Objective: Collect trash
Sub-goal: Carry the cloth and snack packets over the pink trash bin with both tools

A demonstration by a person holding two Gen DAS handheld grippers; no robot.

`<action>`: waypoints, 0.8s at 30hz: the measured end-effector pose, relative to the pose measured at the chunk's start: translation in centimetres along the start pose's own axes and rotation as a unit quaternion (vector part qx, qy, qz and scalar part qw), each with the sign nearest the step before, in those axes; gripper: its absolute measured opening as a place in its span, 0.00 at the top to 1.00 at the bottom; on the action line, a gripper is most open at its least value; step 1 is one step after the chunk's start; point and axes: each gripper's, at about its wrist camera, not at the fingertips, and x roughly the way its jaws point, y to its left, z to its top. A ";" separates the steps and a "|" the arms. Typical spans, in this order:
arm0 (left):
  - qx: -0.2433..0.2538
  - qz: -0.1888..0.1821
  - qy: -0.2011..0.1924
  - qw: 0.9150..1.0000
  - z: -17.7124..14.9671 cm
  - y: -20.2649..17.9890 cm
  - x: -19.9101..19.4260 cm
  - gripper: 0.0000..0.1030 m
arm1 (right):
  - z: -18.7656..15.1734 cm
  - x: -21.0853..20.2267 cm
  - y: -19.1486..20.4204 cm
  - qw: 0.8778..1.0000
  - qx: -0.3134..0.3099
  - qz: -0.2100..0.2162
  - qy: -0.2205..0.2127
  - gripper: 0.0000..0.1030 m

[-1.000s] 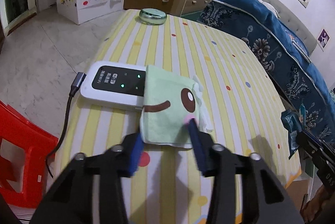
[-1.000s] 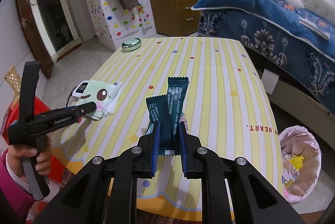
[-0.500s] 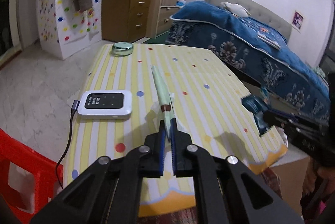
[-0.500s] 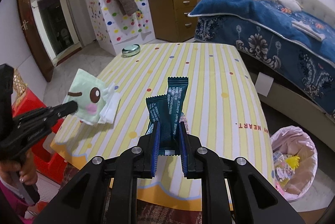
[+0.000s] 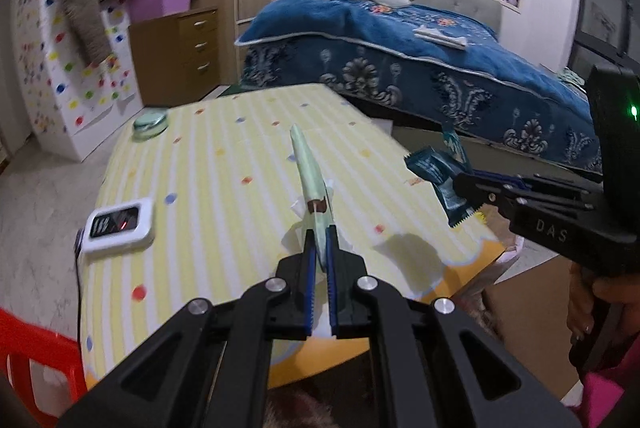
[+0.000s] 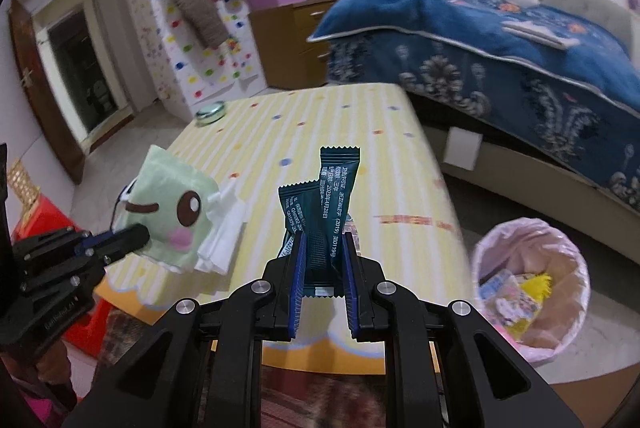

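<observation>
My left gripper (image 5: pixel 319 240) is shut on a pale green tissue pack (image 5: pixel 310 171) with a cartoon face, seen edge-on and held above the yellow striped table (image 5: pixel 224 163). In the right wrist view the pack (image 6: pixel 172 211) shows its face, with white tissue hanging from it, and the left gripper (image 6: pixel 136 238) pinches its lower edge. My right gripper (image 6: pixel 322 248) is shut on two dark green sachet wrappers (image 6: pixel 324 199), held upright over the table's near edge. The wrappers (image 5: pixel 440 171) and right gripper (image 5: pixel 466 187) also show at the right of the left wrist view.
A bin with a pink liner (image 6: pixel 528 284) holding wrappers stands on the floor right of the table. A white pocket router (image 5: pixel 120 226) and a round green tin (image 5: pixel 150 123) lie on the table. A red stool (image 5: pixel 36 356) stands at the left. A blue bed (image 6: pixel 500 67) is behind.
My left gripper has closed on the tissue pack, lifted it off the router and carried it right. The right gripper has kept hold of the wrappers and swung towards the bin.
</observation>
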 end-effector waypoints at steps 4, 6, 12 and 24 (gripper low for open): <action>0.025 -0.022 -0.001 0.999 1.8 -2.5 1.3 0.97 | -0.4 -1.1 -3.0 0.999 0.028 -0.022 -0.010 0.83; 0.032 -0.034 0.004 0.999 2.4 -3.7 2.3 0.97 | -0.8 -1.6 -4.6 0.998 0.043 -0.032 -0.012 0.83; 0.069 -0.069 0.007 0.995 3.8 -8.7 4.5 0.97 | -2.2 -3.0 -10.0 0.993 0.091 -0.074 -0.016 0.83; 0.156 -0.150 0.014 0.976 4.8 -19.1 9.3 0.97 | -5.5 -4.9 -19.1 0.970 0.174 -0.166 -0.012 0.83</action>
